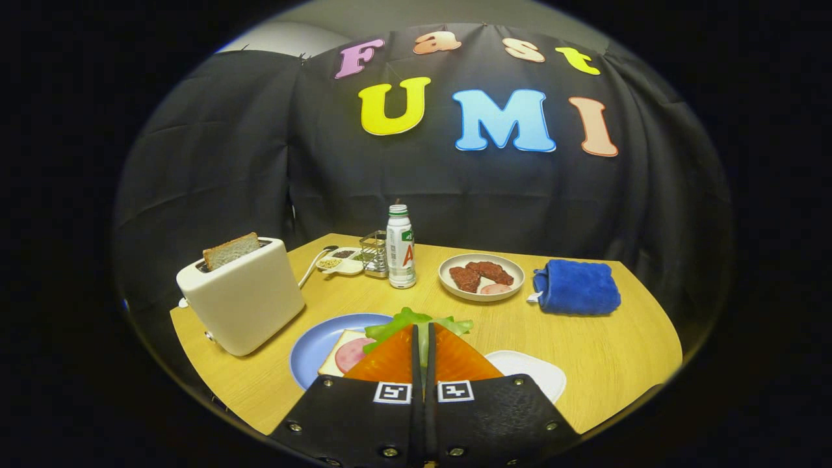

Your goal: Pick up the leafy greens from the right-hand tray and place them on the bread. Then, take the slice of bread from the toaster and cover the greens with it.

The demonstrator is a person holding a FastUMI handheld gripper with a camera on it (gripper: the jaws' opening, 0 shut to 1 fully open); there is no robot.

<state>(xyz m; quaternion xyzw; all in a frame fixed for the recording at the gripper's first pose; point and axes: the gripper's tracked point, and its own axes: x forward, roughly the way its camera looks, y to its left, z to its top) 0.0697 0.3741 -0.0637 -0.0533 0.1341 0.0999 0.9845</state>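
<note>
My gripper (pixel 422 333) is shut on the leafy greens (pixel 411 321), whose pale stem runs down between the two orange fingers (pixel 390 361) while the leaves fan out past the tips. Under the greens, a blue plate (pixel 312 348) carries a slice of bread (pixel 335 361) topped with a round pink slice of ham (pixel 351 354). The greens hang above the plate's right side. To the right of the fingers lies the white tray (pixel 536 374). A white toaster (pixel 244 296) stands left of the plate with a brown bread slice (pixel 231 250) sticking up from its slot.
Beyond the plate stand a white bottle (pixel 401 247), a small wire rack (pixel 374 253) and a white condiment dish (pixel 341 261). A round plate with meat pieces (pixel 481 277) and a folded blue cloth (pixel 575 287) lie at the back right. The toaster's cable runs behind it.
</note>
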